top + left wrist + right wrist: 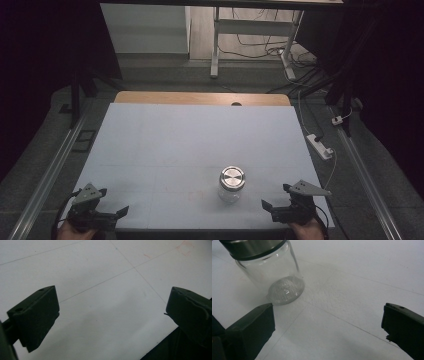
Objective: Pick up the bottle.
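I am looking into a lab or test room: a white tabletop (190,145) between floor rails (47,172), dark drapes at the sides, a power strip (320,146) and loose cables (260,47) on the floor.

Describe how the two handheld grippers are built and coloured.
Both the left gripper and the right gripper are black, with two blocky flat-faced jaws. Each carries a grey three-cornered plate on top and trails a dark cable. Small round holes mark the jaw tops.
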The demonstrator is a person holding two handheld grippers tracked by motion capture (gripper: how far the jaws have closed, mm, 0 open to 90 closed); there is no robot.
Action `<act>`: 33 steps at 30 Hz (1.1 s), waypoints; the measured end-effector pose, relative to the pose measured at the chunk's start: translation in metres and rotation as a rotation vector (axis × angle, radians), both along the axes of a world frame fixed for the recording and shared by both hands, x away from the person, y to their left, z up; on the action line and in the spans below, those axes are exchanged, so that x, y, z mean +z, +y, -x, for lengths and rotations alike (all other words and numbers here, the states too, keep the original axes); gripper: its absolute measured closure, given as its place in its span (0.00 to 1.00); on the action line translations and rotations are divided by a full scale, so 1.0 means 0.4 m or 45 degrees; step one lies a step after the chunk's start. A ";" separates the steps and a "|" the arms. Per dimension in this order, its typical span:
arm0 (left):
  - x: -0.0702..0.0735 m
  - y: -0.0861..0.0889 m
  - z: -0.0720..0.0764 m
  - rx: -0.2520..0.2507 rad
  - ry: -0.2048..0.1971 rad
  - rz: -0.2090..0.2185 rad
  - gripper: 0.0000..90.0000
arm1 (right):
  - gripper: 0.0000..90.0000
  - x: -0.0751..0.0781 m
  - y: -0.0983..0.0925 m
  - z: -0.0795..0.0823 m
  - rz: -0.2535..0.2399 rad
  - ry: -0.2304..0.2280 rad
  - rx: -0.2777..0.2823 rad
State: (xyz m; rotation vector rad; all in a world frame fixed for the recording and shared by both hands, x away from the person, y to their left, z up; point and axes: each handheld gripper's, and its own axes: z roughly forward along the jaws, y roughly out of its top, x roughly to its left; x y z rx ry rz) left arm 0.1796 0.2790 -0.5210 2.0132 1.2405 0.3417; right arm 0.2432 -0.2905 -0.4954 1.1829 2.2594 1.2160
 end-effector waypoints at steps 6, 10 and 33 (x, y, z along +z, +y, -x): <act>-0.001 -0.002 -0.001 0.001 0.010 -0.008 0.00 | 0.00 -0.001 0.014 0.001 0.051 -0.002 0.039; -0.002 -0.002 -0.003 -0.007 0.015 -0.002 0.00 | 0.00 -0.002 0.018 0.001 0.070 -0.002 0.055; -0.004 -0.015 -0.006 -0.033 0.032 -0.054 0.02 | 0.00 -0.001 0.020 0.002 0.072 -0.005 0.085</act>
